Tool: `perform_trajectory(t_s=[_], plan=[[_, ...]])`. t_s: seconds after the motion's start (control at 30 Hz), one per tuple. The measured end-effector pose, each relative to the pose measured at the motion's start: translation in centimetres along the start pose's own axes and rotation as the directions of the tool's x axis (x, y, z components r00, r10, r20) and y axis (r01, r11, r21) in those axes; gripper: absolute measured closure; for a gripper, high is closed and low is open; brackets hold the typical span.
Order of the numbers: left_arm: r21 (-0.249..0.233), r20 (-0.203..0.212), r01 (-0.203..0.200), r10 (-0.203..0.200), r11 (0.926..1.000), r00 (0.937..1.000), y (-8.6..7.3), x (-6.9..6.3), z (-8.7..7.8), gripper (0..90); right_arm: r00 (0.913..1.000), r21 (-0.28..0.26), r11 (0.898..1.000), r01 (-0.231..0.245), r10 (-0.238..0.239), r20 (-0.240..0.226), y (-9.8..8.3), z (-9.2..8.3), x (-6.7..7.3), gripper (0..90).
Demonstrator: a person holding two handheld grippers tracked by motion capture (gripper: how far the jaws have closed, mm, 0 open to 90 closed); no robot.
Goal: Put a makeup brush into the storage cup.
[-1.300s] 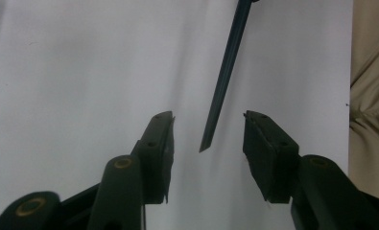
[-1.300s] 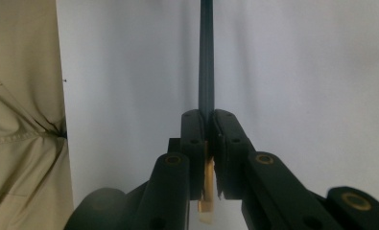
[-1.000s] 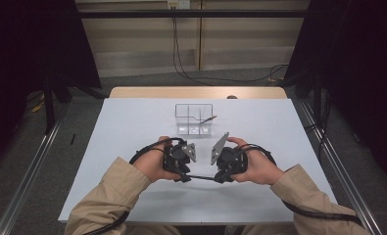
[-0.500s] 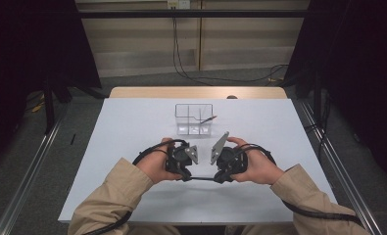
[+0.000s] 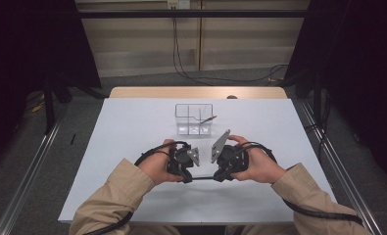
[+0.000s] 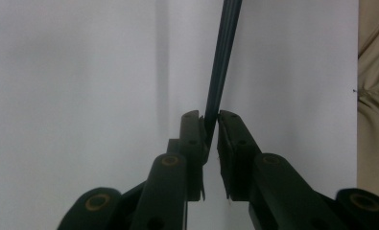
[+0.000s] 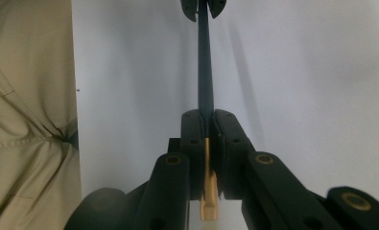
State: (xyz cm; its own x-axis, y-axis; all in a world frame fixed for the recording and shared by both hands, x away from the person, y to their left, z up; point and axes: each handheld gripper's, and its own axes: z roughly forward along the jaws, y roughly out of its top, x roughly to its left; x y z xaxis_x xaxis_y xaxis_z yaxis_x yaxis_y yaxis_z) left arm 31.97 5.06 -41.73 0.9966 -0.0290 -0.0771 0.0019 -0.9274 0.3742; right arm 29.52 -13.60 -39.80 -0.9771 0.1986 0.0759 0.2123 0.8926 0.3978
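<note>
Dark, thin rod [image 5: 201, 179] spans level between both grippers, directly ahead of each. Left gripper [image 6: 211, 125]: jaws have just been closing and pinch one end near the tips. Right gripper [image 7: 205, 123]: jaws clamped on the opposite end. Risk: the shallow left grip may let the rod slip if the hands separate.

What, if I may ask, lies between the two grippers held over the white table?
A thin dark pencil-like stick spans the gap between the left gripper and the right gripper, each shut on one end, as the high view and both gripper views show.
</note>
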Motion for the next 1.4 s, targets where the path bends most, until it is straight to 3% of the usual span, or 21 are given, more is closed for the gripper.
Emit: perform_trajectory(t_s=[0.3,0.33,0.4,0.43,0.5,0.7,0.87,0.93,1.0,1.07,1.27,1.4], plan=[[0.015,-0.005,0.018,-0.018,0.9997,0.9998,0.2,-0.4,0.0,83.2,1.0,-0.016,1.0,0.006,-0.006,-0.001,0.0,-0.2,-0.1,83.3],[0.017,-0.012,0.006,-0.006,0.9998,0.9999,0.3,-0.4,0.0,83.6,1.0,-0.02,1.0,0.005,-0.005,-0.001,-0.1,-0.1,-0.1,83.2],[0.019,0.006,0.01,-0.01,0.9998,0.9999,0.3,-0.5,0.0,84.3,1.0,-0.027,1.0,0.007,-0.007,-0.002,-0.2,-0.1,-0.2,82.9],[0.034,0.006,-0.017,0.017,0.9993,0.9998,0.3,-0.5,-0.1,85.1,1.0,-0.029,1.0,-0.003,0.003,-0.007,-0.3,-0.1,-0.2,82.2],[0.04,0.009,-0.022,0.022,0.999,0.9997,0.3,-0.6,-0.1,85.6,0.9998,-0.038,0.999,-0.015,0.014,-0.012,-0.4,-0.1,-0.2,81.5],[0.05,0.029,-0.014,0.012,0.9986,0.9995,0.4,-0.7,-0.2,85.9,0.9998,-0.071,0.997,-0.012,0.011,-0.018,-0.6,-0.1,-0.5,78.9],[0.048,0.031,-0.006,0.005,0.9988,0.9995,0.4,-0.6,-0.2,86.0,0.9997,-0.081,0.997,-0.017,0.015,-0.018,-0.7,-0.1,-0.6,69.6],[0.053,0.03,-0.004,0.002,0.9986,0.9995,0.4,-0.6,-0.2,86.0,0.999,-0.081,0.996,-0.041,0.04,-0.018,-0.8,-0.2,-0.6,66.5],[0.05,0.029,0.005,-0.006,0.9987,0.9996,0.3,-0.6,-0.3,86.0,0.9995,-0.078,0.996,-0.032,0.032,-0.005,-0.9,-0.2,-0.8,59.1],[0.044,0.029,0.015,-0.017,0.9989,0.9994,0.2,-0.6,-0.3,85.9,0.9987,-0.078,0.996,-0.05,0.049,-0.011,-1.1,-0.2,-0.8,54.7],[0.039,0.018,0.025,-0.025,0.9989,0.9995,0.1,-0.6,-0.4,85.9,0.9971,-0.078,0.994,-0.072,0.074,0.021,-1.4,-0.3,-1.1,30.1],[0.033,0.019,0.024,-0.025,0.9991,0.9995,0.0,-0.6,-0.4,85.9,0.9963,-0.102,0.992,-0.075,0.079,0.033,-1.6,-0.4,-1.4,17.9]])
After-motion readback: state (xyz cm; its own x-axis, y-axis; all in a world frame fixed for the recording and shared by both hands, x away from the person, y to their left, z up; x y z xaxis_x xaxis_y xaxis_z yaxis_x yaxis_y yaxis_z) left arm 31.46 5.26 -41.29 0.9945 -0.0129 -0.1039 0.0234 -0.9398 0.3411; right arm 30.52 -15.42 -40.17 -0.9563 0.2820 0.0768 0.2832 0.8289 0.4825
